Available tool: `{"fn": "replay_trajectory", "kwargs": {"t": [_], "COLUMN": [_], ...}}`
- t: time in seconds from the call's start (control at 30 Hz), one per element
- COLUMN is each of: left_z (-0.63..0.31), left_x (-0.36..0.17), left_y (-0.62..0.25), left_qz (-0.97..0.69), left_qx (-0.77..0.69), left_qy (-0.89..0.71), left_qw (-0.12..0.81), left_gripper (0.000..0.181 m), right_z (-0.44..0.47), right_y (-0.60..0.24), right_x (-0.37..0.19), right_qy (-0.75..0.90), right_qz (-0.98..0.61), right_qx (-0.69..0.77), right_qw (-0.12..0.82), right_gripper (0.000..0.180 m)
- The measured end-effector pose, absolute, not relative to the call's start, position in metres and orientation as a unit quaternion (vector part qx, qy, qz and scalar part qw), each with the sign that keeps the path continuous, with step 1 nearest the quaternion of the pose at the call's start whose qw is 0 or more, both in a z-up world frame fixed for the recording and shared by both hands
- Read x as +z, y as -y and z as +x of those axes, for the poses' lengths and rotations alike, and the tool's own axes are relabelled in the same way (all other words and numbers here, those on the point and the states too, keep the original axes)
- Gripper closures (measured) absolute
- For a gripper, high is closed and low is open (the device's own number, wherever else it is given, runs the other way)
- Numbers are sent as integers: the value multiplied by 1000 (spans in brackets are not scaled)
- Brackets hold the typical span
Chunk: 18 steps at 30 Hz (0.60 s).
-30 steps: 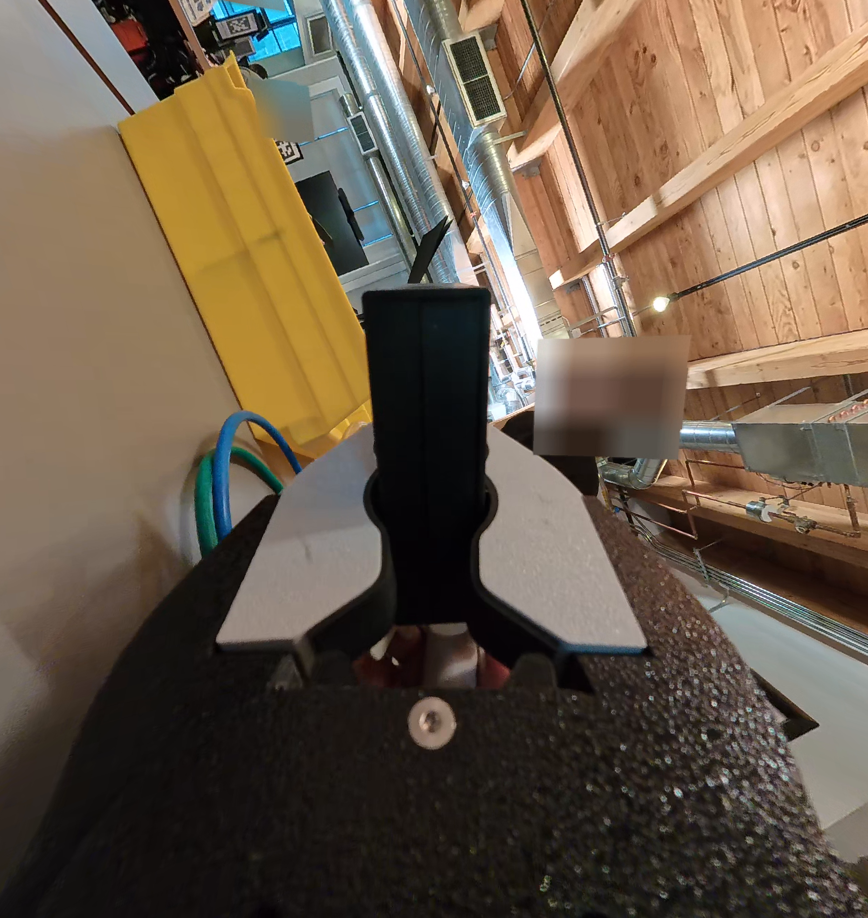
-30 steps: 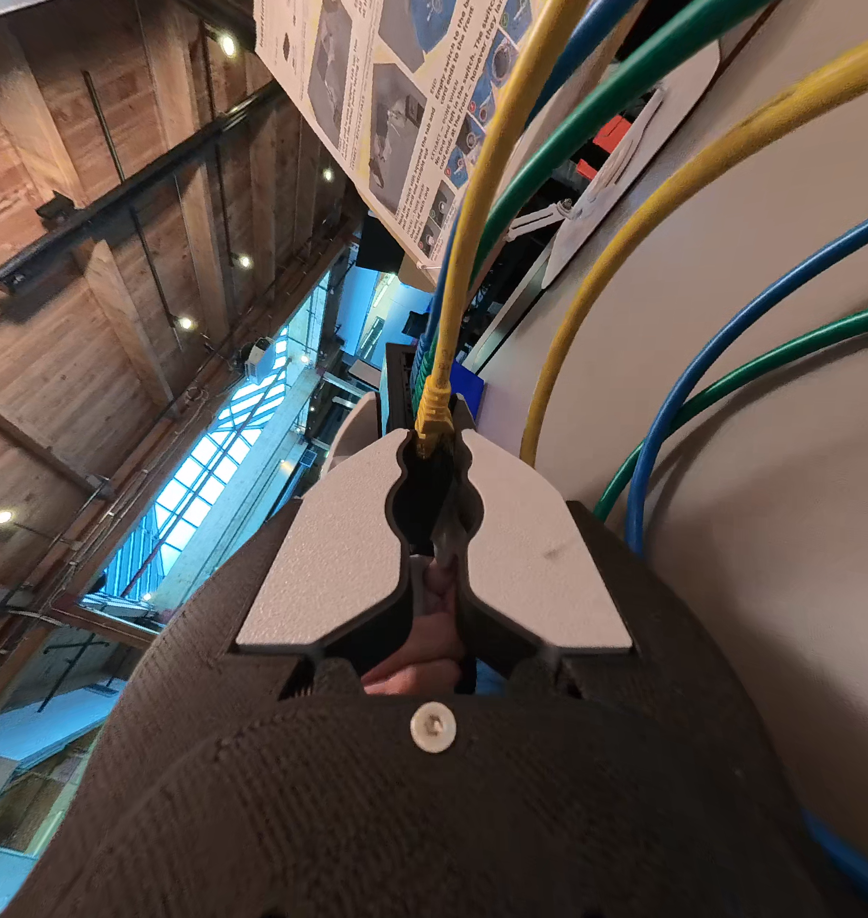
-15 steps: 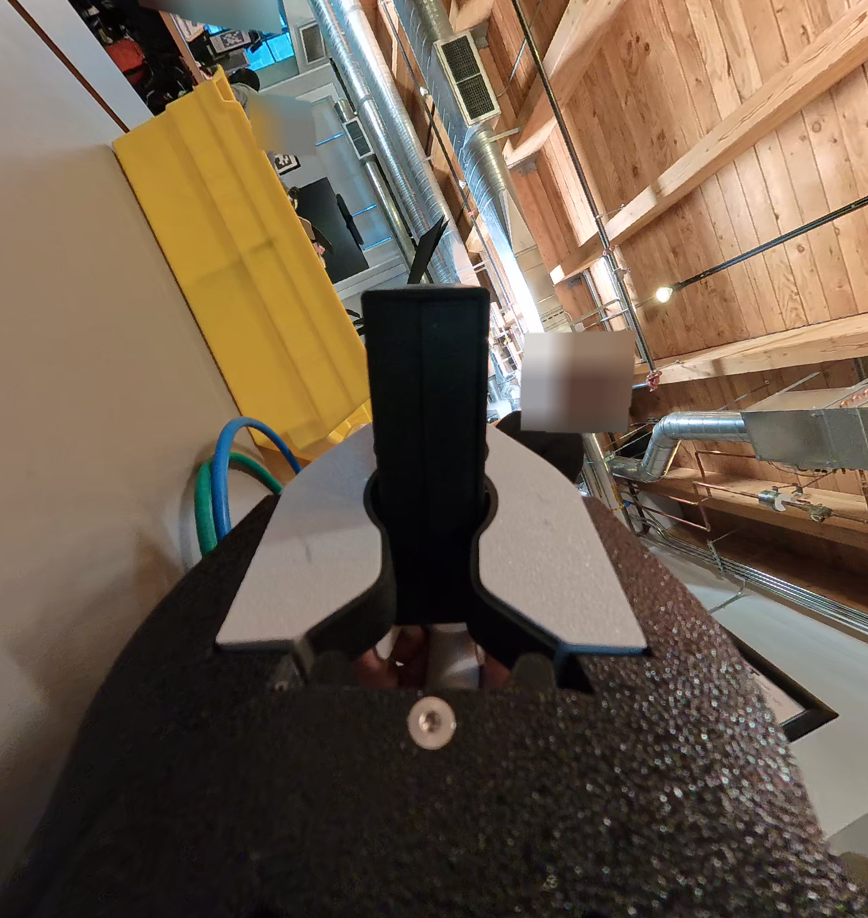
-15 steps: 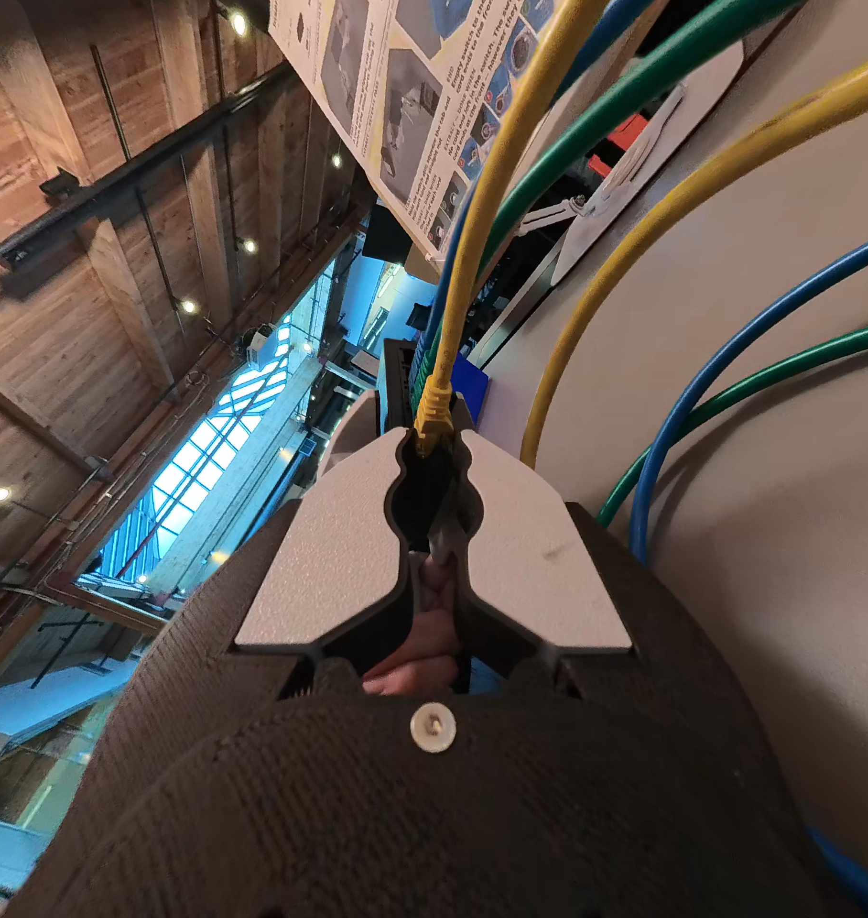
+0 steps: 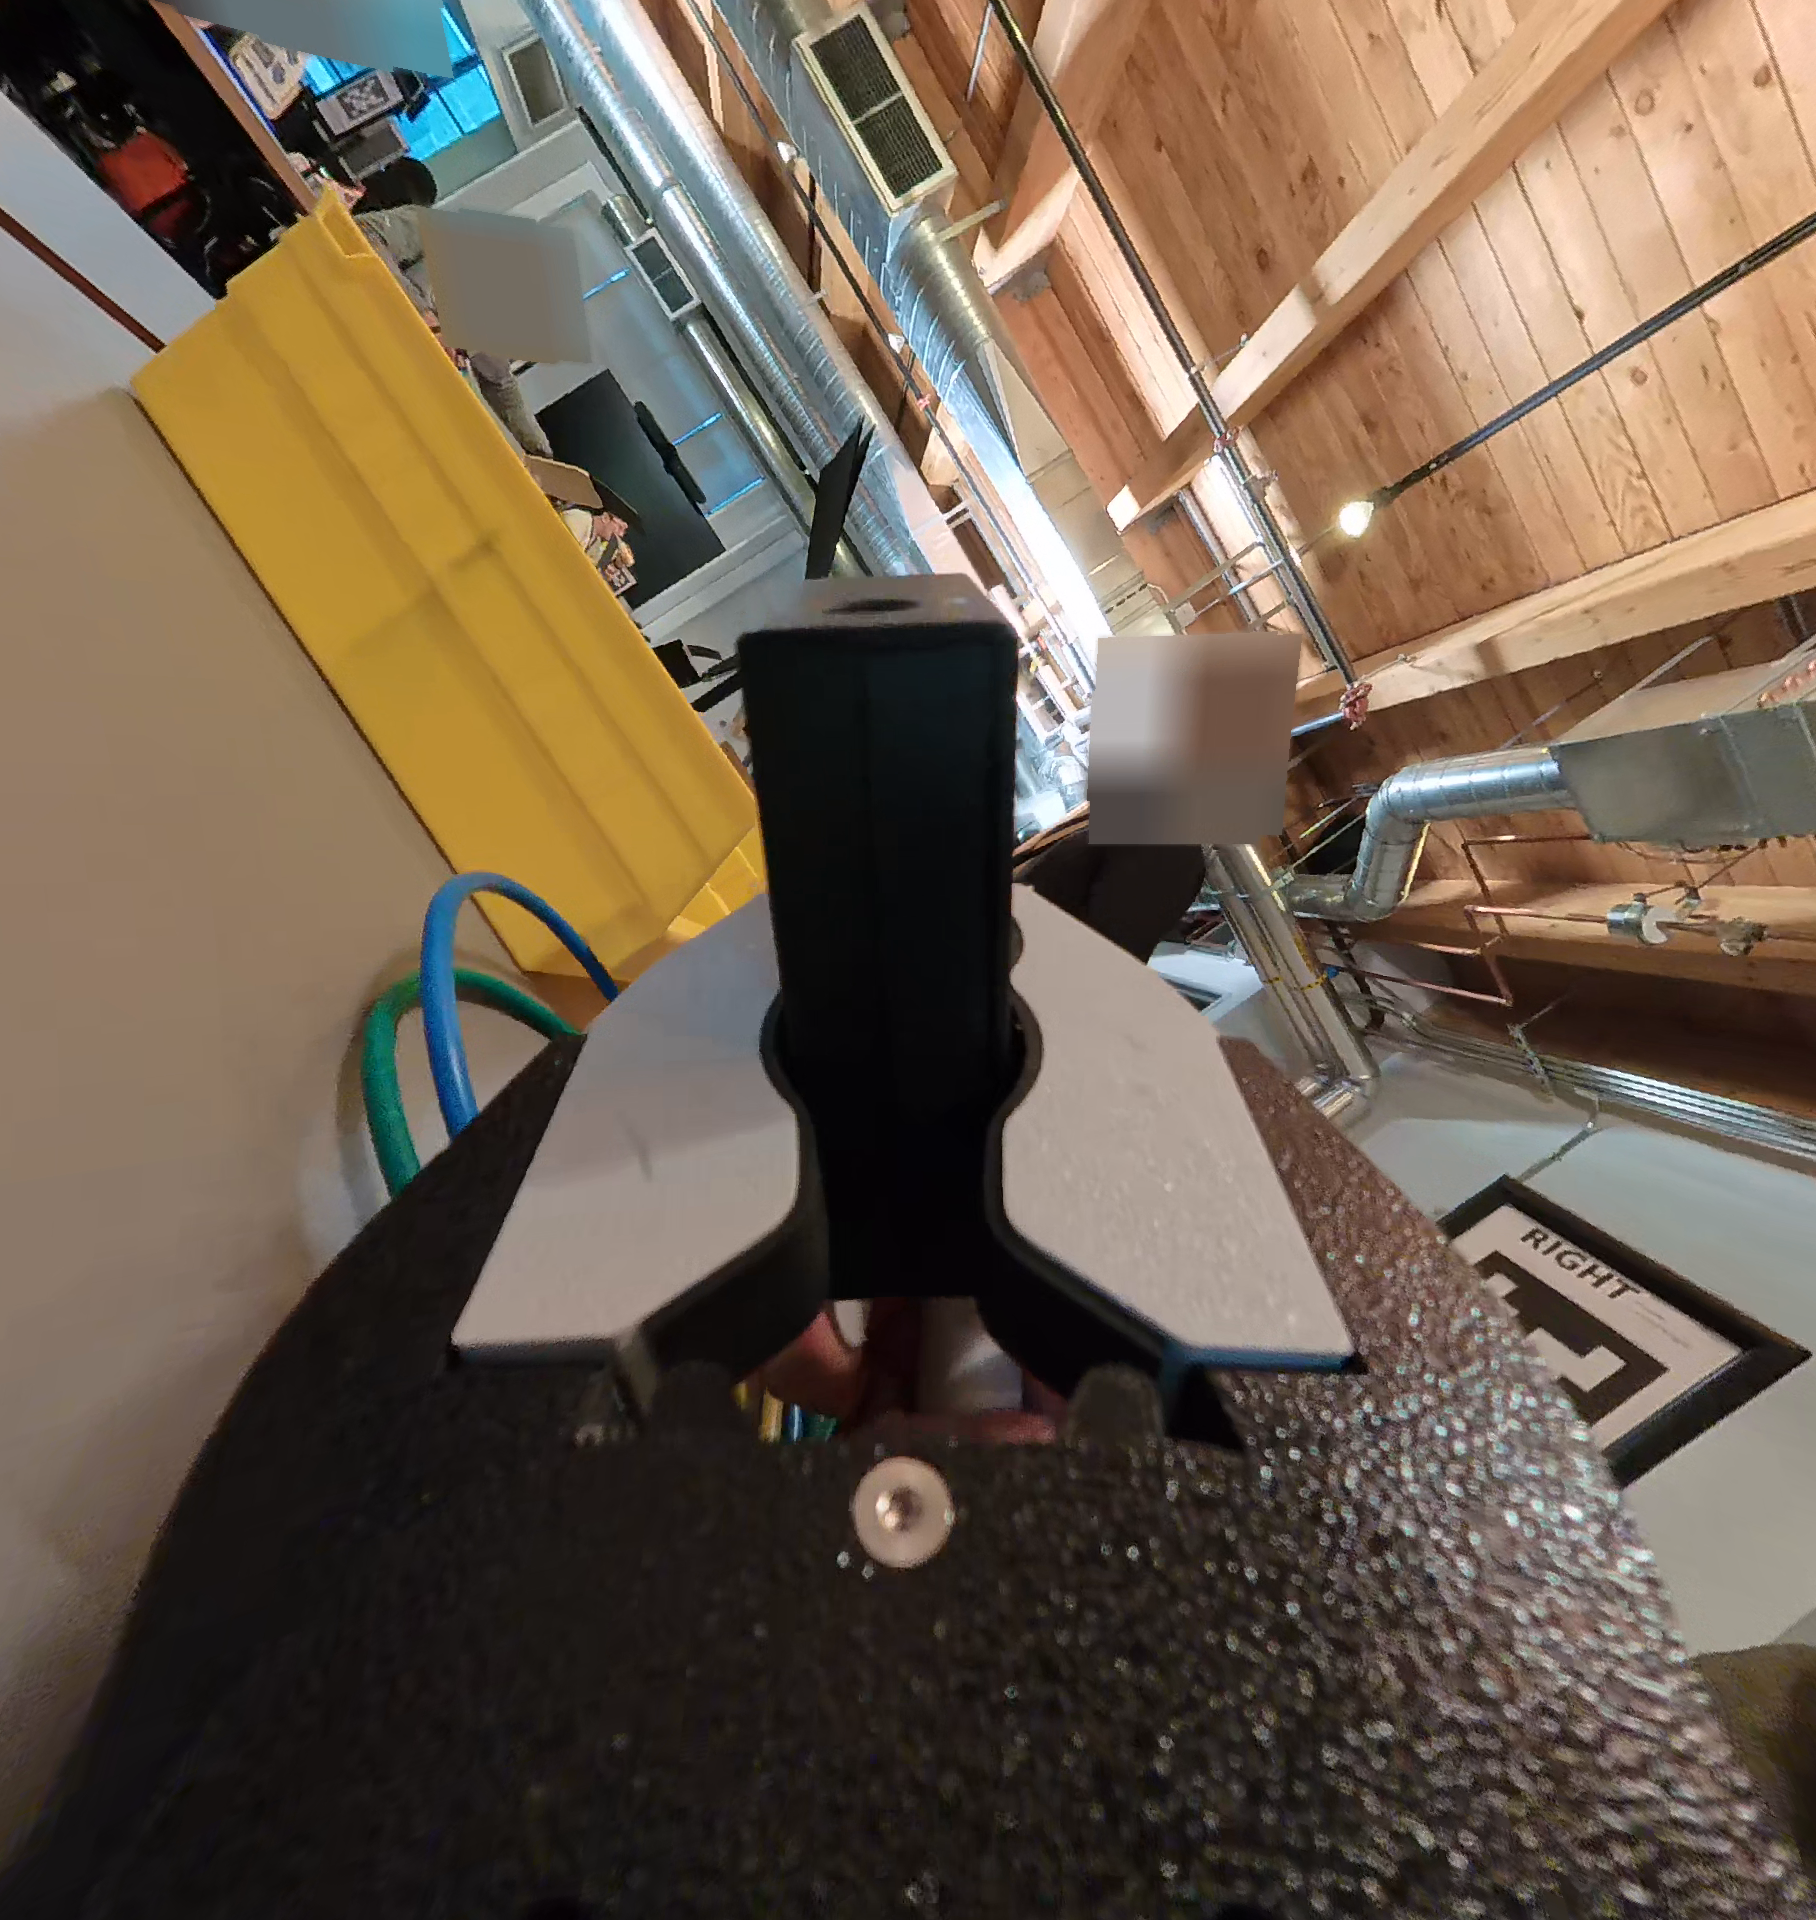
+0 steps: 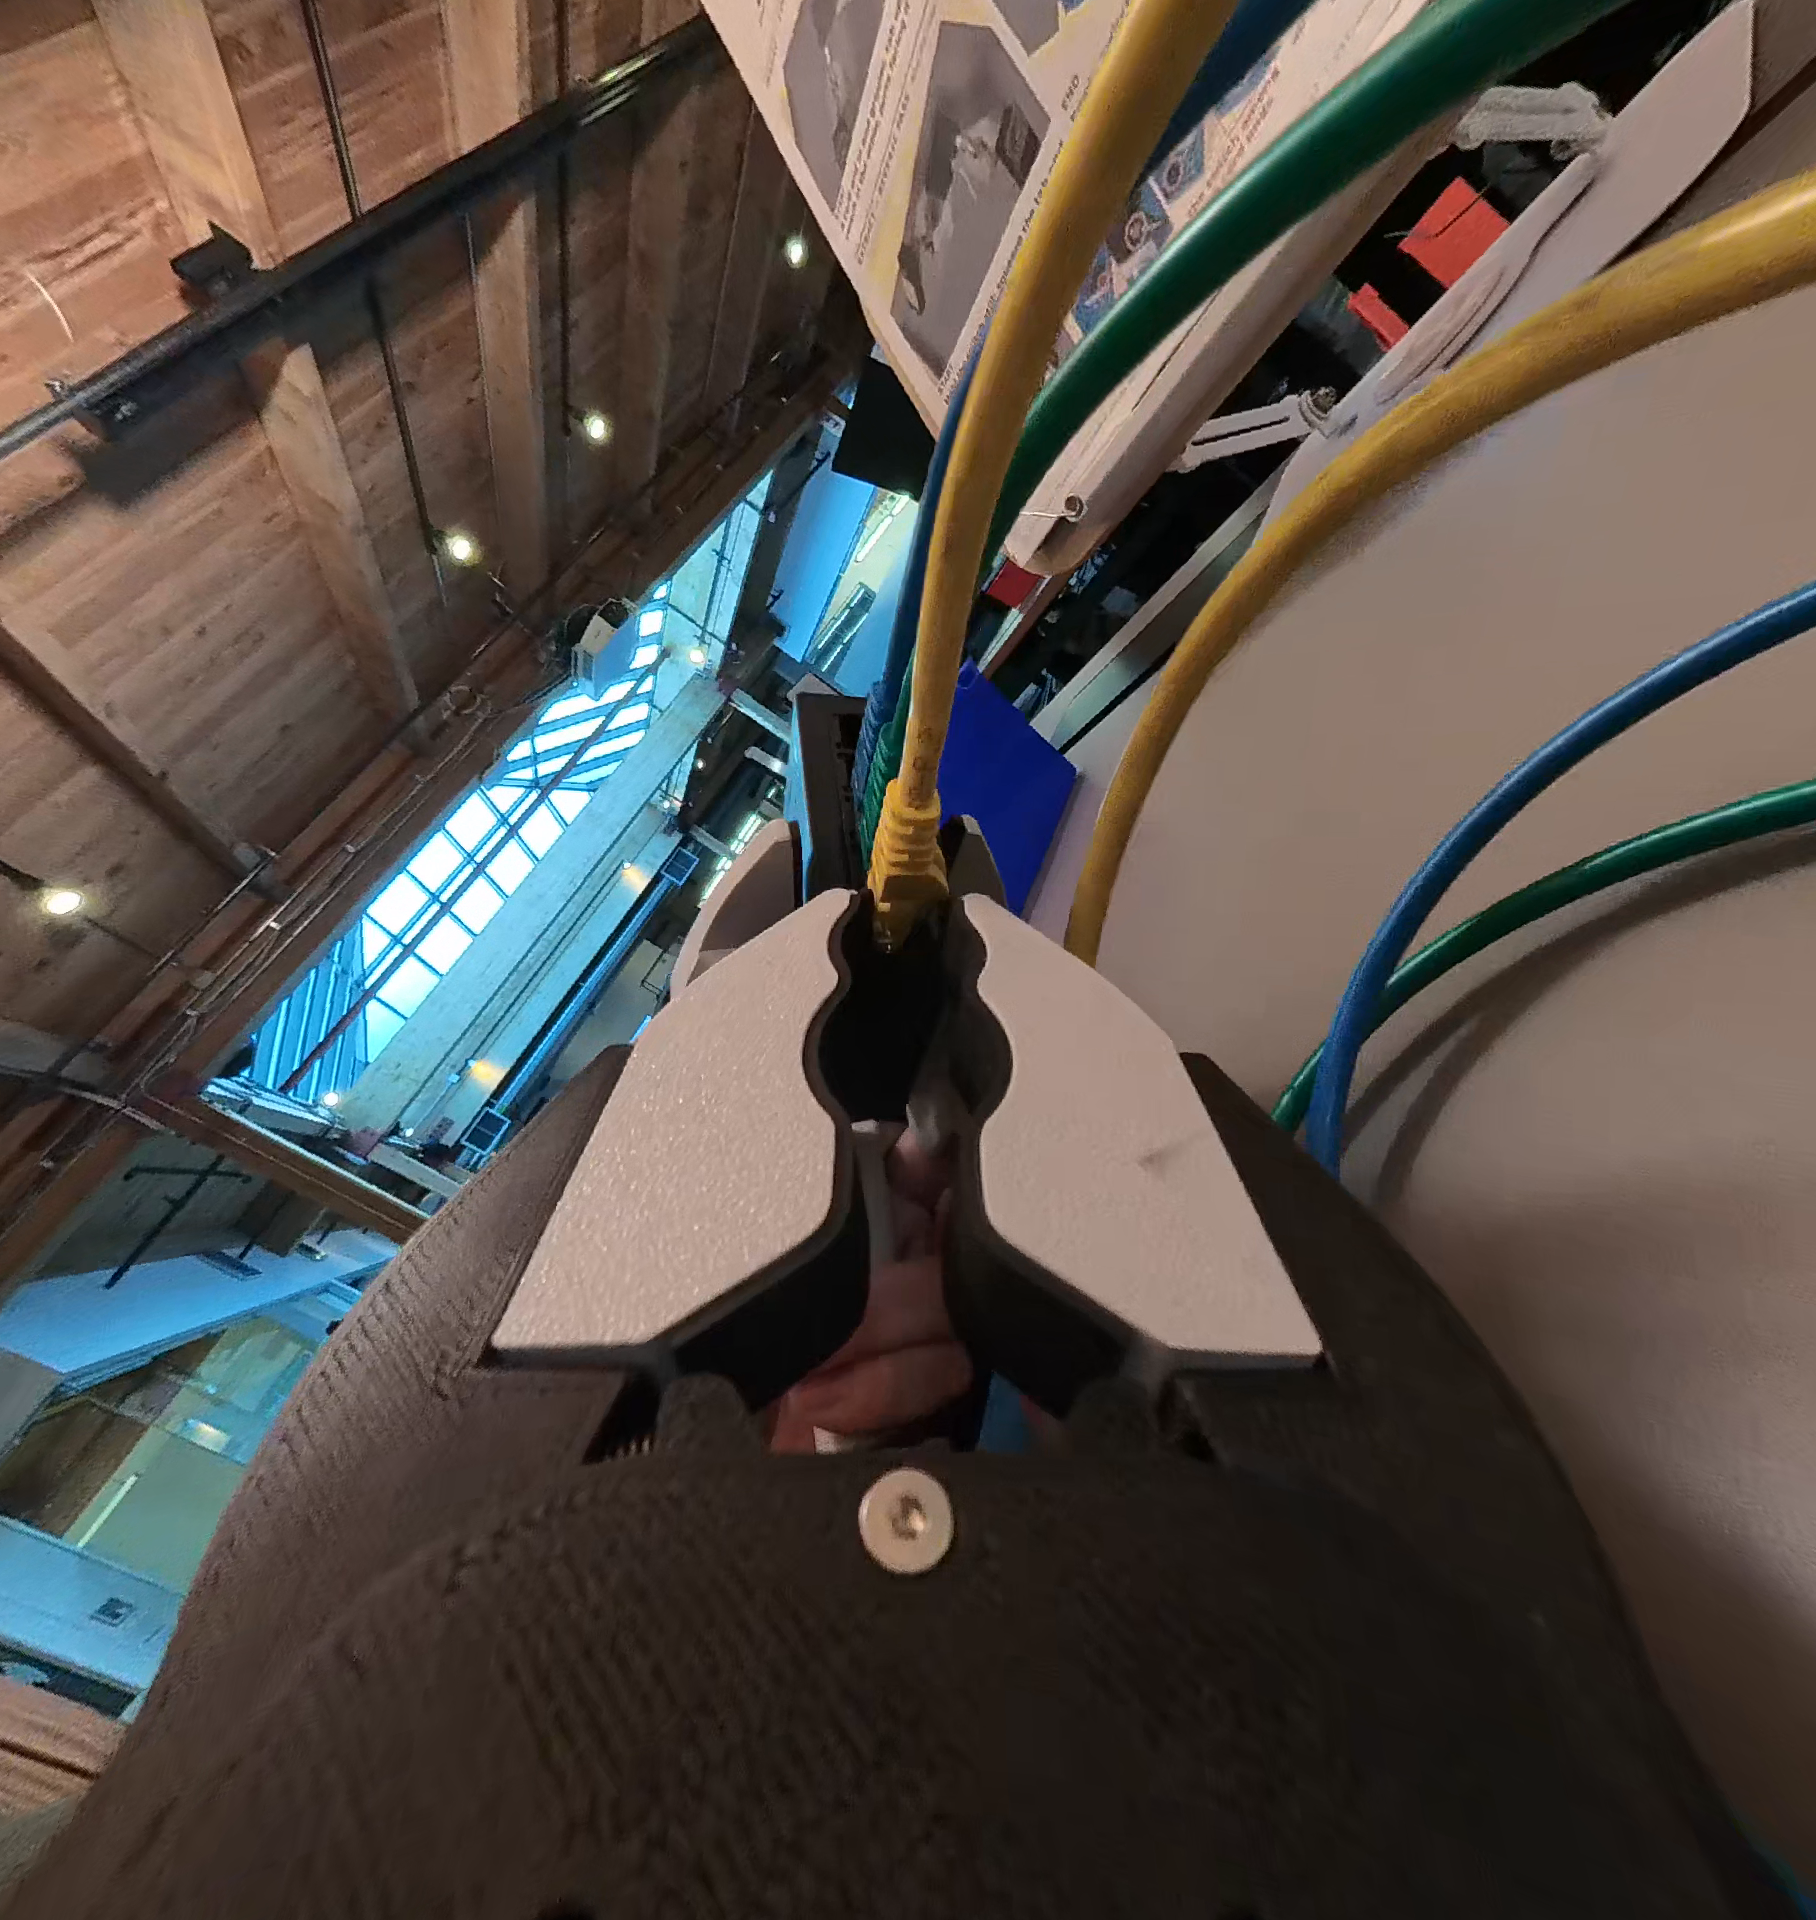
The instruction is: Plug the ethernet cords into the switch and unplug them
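Note:
My left gripper (image 5: 888,935) is shut on the black box-shaped switch (image 5: 883,810) and holds it upright above the beige table (image 5: 156,831). Loops of blue cord (image 5: 436,997) and green cord (image 5: 384,1081) lie on the table to its left. My right gripper (image 6: 906,914) is shut on the yellow plug (image 6: 909,852) of a yellow ethernet cord (image 6: 997,395). Just beyond the plug, the right wrist view shows the switch (image 6: 826,769) with blue and green plugs (image 6: 878,748) in its ports. Whether the yellow plug is seated in a port is hidden.
A yellow bin (image 5: 416,582) stands on the table behind the switch. A printed sheet (image 6: 935,156) hangs above the cords. Blue (image 6: 1506,810) and green (image 6: 1610,862) cords loop over the table (image 6: 1506,1351). A black-and-white marker card (image 5: 1610,1340) lies low right.
Both grips stay the same. Both views have tilted slightly: the switch's top end now shows, and the marker card has come into the left wrist view.

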<state>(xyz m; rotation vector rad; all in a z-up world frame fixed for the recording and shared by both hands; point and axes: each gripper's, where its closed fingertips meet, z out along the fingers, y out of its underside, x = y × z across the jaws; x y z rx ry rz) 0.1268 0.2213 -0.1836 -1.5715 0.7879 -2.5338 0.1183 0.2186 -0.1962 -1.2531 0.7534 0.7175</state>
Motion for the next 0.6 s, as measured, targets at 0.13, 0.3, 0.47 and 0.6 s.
{"fn": "replay_trajectory", "kwargs": {"t": [0.13, 0.3, 0.47, 0.6], "left_z": [129, 132, 131, 131], "left_x": [-184, -191, -191, -191], "left_y": [-218, -216, -217, -217], "left_qz": [-511, -526, -532, -532], "left_qx": [-820, -810, -804, -805], "left_qy": [-257, -258, -265, -263], "left_qw": [24, 21, 16, 12], "left_gripper": [151, 151, 151, 151], "right_z": [121, 125, 125, 125], "right_y": [-216, -216, -217, -217], "right_x": [-195, -200, -200, -200], "right_qy": [-323, -334, -330, -329], "right_qz": [-571, -571, -570, -571], "right_qx": [306, 310, 314, 316], "right_qw": [690, 683, 683, 682], "right_gripper": [165, 165, 165, 165]}}
